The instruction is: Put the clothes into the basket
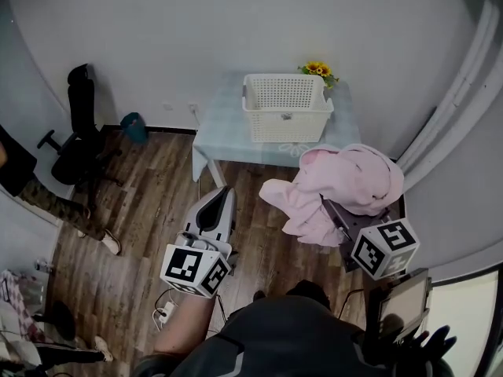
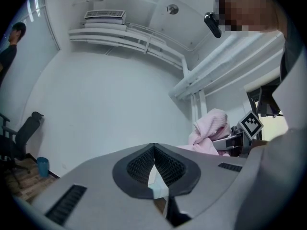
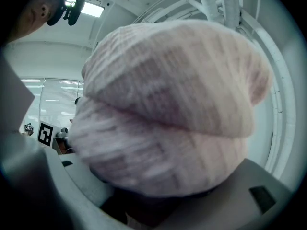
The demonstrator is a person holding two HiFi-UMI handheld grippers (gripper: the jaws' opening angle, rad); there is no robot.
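Right tool [image 3: 158,200] clamped wide on a thick, bunched fold of a pink knit garment [image 1: 346,183], which is carried in the air at about four o'clock of the white lattice basket [image 1: 287,124]. The left tool [image 2: 154,150] hangs at seven o'clock, jaws together on nothing. The ribbed cloth looks soft and light, its loose end drooping, so a hold deep in the bunch seems safest. The stiff plastic basket stands on a pale bench [image 1: 216,144] at twelve o'clock, with sunflowers [image 1: 317,69] behind it.
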